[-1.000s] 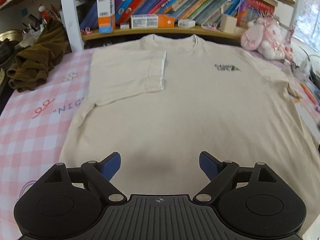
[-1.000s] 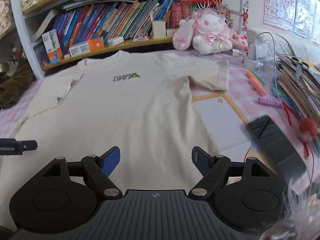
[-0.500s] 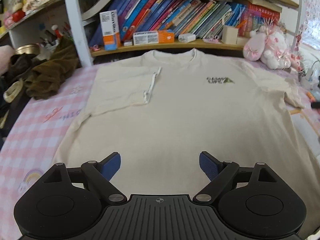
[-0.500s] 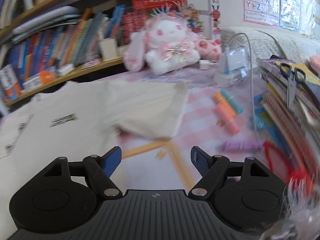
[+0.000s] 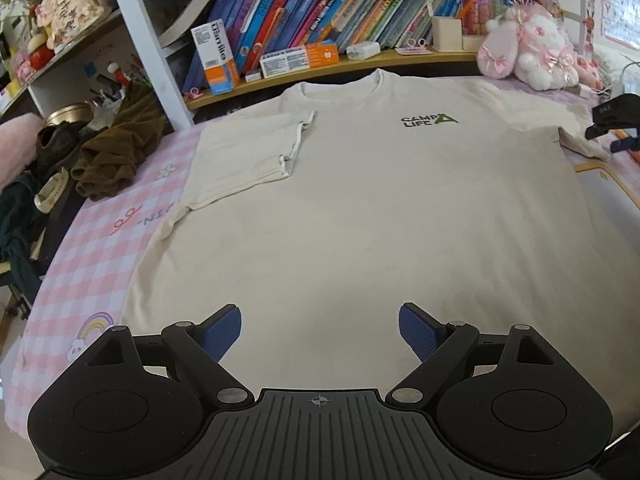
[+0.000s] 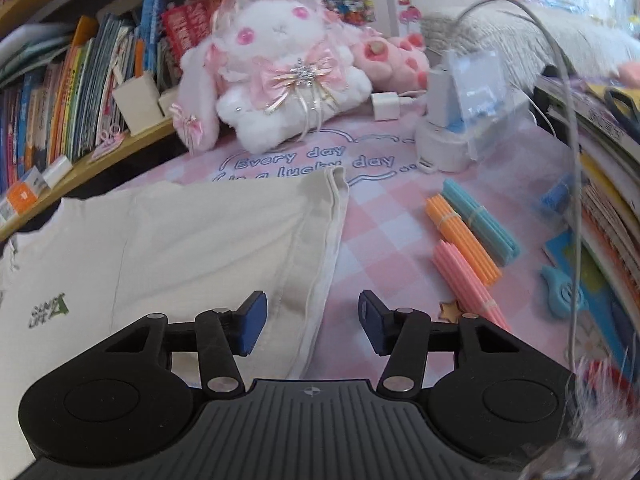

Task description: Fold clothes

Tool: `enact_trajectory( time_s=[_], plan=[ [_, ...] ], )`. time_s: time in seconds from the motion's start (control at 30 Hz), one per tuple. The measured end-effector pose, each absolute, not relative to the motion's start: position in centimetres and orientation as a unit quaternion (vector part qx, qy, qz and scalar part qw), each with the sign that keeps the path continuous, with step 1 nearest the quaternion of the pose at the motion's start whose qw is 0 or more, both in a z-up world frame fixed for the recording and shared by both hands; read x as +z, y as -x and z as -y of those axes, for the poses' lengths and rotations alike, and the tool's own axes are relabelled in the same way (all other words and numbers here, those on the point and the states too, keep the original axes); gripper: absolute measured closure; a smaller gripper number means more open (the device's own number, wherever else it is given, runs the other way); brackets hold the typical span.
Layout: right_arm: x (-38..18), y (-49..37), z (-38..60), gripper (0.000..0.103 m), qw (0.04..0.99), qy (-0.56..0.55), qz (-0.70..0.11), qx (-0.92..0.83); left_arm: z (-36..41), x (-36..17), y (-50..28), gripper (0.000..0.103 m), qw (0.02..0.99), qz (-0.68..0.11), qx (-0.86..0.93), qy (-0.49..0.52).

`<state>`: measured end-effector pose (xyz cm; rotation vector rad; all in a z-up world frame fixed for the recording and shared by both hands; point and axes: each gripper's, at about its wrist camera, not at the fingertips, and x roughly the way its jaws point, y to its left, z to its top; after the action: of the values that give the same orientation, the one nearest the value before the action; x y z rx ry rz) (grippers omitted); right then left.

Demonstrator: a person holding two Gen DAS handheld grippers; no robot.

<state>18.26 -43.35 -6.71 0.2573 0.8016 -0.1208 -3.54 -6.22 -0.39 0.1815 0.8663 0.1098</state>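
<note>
A cream T-shirt [image 5: 360,208] with a small green chest print [image 5: 428,121] lies flat, front up, on a pink checked tablecloth [image 5: 80,264]. Its left sleeve [image 5: 248,152] is folded in over the chest. My left gripper [image 5: 320,332] hovers open above the shirt's lower middle, holding nothing. The other sleeve [image 6: 240,236] still lies spread outward; my right gripper [image 6: 310,322] is open right at it, with the sleeve's hem [image 6: 316,280] lying between the blue pads [image 6: 250,322]. The right gripper also shows as a dark shape [image 5: 612,120] at the far right edge of the left wrist view.
A bookshelf [image 5: 340,24] runs along the back. A pink and white plush rabbit [image 6: 272,76] sits behind the sleeve. Bundles of coloured sticks [image 6: 468,236], a charger and cable [image 6: 452,120] and stacked books [image 6: 608,184] crowd the right. Brown clothes [image 5: 120,148] are heaped at the left.
My right gripper has swung right and forward from over the shirt body to the spread sleeve's hem. My left gripper has pulled back and risen a little, staying open.
</note>
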Motion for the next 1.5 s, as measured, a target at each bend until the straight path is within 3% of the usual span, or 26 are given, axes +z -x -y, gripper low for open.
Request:
enact_trajectory(
  time_s=[0.17, 0.23, 0.33, 0.53, 0.83, 0.9, 0.97, 1.0, 1.17, 1.5],
  plan=[
    [-6.9, -19.2, 41.3, 0.054, 0.910, -0.054, -0.406, -0.065, 6.0, -0.5, 2.8, 0.014, 0.902, -0.421, 0.047, -0.082],
    [-6.7, -19.2, 40.8, 0.074, 0.910, -0.042, -0.409, -0.054, 5.9, -0.6, 2.5, 0.014, 0.902, -0.421, 0.041, -0.081],
    [-6.4, -19.3, 40.5, 0.092, 0.908, -0.048, -0.414, -0.035, 5.6, -0.6, 2.5, 0.014, 0.903, -0.420, 0.033, -0.082],
    [-5.8, -19.9, 41.1, 0.095, 0.911, -0.090, -0.398, -0.060, 4.0, -0.3, 2.9, 0.014, 0.908, -0.412, 0.031, -0.073],
    [-1.1, -19.1, 27.9, 0.095, 0.943, 0.092, -0.291, 0.129, 0.1, 0.1, 3.0, 0.014, 0.909, -0.411, 0.057, -0.030],
    [-1.9, -18.2, 24.3, 0.092, 0.919, 0.131, -0.301, 0.217, -0.2, 0.0, 2.9, 0.014, 0.908, -0.415, 0.054, -0.025],
    [-3.3, -17.2, 22.3, 0.066, 0.903, 0.144, -0.321, 0.249, -0.4, 0.0, 2.9, 0.014, 0.908, -0.416, 0.048, -0.027],
    [-3.9, -16.7, 21.3, 0.047, 0.893, 0.150, -0.331, 0.264, -0.4, -0.1, 3.0, 0.014, 0.908, -0.416, 0.044, -0.028],
    [-4.7, -14.2, 22.1, 0.045, 0.877, 0.076, -0.366, 0.302, -0.9, -0.3, 3.2, 0.014, 0.907, -0.418, 0.042, -0.023],
    [-4.8, -11.3, 23.8, 0.045, 0.882, 0.055, -0.390, 0.258, -0.7, -0.7, 3.1, 0.014, 0.909, -0.414, 0.038, 0.000]
  ],
)
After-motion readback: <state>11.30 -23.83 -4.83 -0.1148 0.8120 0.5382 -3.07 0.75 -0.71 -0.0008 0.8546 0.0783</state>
